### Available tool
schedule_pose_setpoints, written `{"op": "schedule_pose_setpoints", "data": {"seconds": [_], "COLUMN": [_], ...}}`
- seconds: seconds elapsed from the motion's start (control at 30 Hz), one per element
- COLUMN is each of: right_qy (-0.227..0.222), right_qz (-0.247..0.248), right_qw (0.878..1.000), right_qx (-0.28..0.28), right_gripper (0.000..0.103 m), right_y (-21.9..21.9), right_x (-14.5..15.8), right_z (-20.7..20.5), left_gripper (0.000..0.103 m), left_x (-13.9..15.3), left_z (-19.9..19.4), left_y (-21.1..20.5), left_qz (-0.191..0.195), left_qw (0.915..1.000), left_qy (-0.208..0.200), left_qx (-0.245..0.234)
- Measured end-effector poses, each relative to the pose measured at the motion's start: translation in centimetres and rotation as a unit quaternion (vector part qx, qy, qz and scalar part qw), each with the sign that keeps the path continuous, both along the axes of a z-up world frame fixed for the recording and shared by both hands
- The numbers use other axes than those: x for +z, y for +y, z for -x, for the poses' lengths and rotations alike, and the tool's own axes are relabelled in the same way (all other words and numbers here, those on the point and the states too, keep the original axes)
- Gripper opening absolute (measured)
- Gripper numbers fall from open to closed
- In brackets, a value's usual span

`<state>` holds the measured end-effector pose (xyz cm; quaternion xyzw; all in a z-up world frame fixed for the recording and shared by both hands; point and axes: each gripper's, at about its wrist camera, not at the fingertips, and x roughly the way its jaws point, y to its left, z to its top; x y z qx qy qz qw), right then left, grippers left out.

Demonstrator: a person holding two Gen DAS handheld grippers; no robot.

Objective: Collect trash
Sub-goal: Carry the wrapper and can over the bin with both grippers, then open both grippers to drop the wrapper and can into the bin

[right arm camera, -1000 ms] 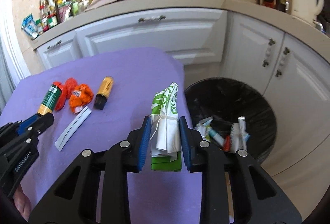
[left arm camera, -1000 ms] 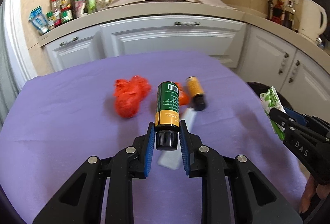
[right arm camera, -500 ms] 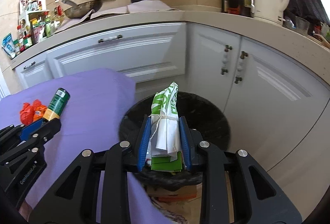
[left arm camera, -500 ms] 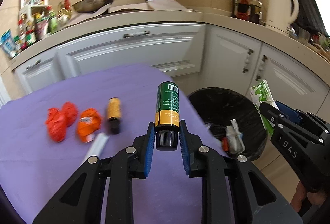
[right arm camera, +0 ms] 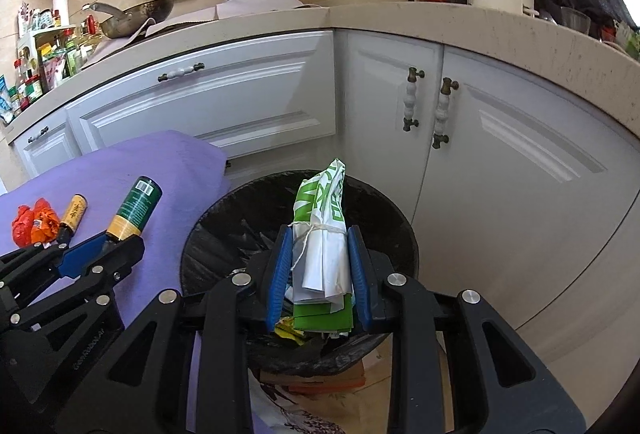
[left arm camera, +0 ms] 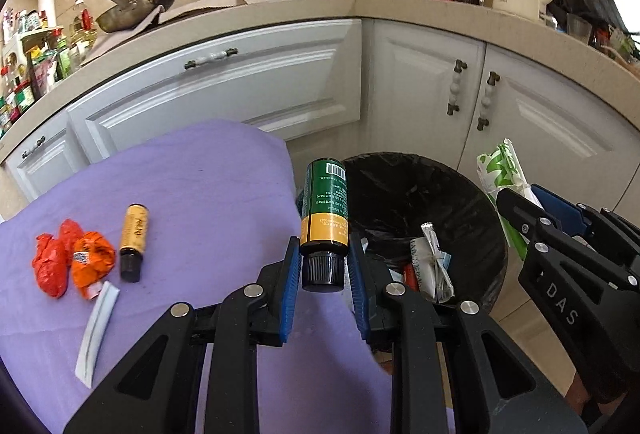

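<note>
My left gripper [left arm camera: 324, 274] is shut on the black cap of a green and yellow bottle [left arm camera: 325, 206], held over the right edge of the purple table [left arm camera: 200, 194], beside the black-lined trash bin [left arm camera: 420, 190]. My right gripper [right arm camera: 320, 266] is shut on a tied green and white paper bundle [right arm camera: 320, 230], held above the bin [right arm camera: 224, 234] opening. In the right wrist view the left gripper [right arm camera: 105, 243] with the bottle [right arm camera: 136, 208] shows at the left. In the left wrist view the right gripper [left arm camera: 516, 203] and its bundle [left arm camera: 500, 174] show at the right.
On the purple cloth lie two red and orange crumpled wrappers [left arm camera: 68, 262], a small amber bottle [left arm camera: 134, 234] and a white strip [left arm camera: 96, 330]. The bin holds several wrappers [left arm camera: 432, 258]. White cabinets [right arm camera: 500, 154] and a cluttered counter stand behind.
Both grippers have swung right from over the table toward the bin, each keeping its load. The bundle now hangs above the bin opening and the bottle has reached the table's right edge.
</note>
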<state>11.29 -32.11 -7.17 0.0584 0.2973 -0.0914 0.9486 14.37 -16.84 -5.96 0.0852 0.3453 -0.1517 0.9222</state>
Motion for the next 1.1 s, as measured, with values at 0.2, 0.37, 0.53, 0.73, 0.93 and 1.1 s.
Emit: {"op": "schedule_pose_setpoints", "data": {"seconds": [0.2, 0.37, 0.53, 0.73, 0.93, 1.1], "right_qy": [0.001, 0.001, 0.003, 0.005, 0.01, 0.007], "right_qz": [-0.003, -0.003, -0.003, -0.005, -0.02, -0.019], "right_qw": [1.0, 1.0, 1.0, 1.0, 0.999, 0.999], "right_qx": [-0.006, -0.01, -0.012, -0.016, -0.026, -0.029], "right_gripper": [0.028, 0.028, 0.028, 0.029, 0.042, 0.042], "right_y": [-1.0, -1.6, -2.0, -2.5, -3.2, -3.2], "right_x": [-0.5, -0.6, -0.7, -1.0, -1.6, -1.3], "right_z": [-0.5, -1.0, -1.7, -2.4, -2.8, -2.5], "left_gripper": [0.024, 0.024, 0.024, 0.025, 0.038, 0.051], "left_x": [-0.3, -0.4, -0.4, -0.4, -0.6, -0.6], "left_z": [-1.1, -1.5, -2.1, -2.9, -3.7, -3.9], "left_y": [-1.2, -1.8, -2.2, -2.7, -3.1, -3.1], "left_qz": [-0.006, -0.005, -0.004, -0.003, -0.007, -0.005], "left_qw": [0.9999, 0.9999, 0.9998, 0.9997, 0.9994, 0.9992], "left_qy": [0.011, 0.012, 0.019, 0.022, 0.032, 0.037], "left_qx": [0.0, 0.002, 0.007, 0.013, 0.014, 0.013]}}
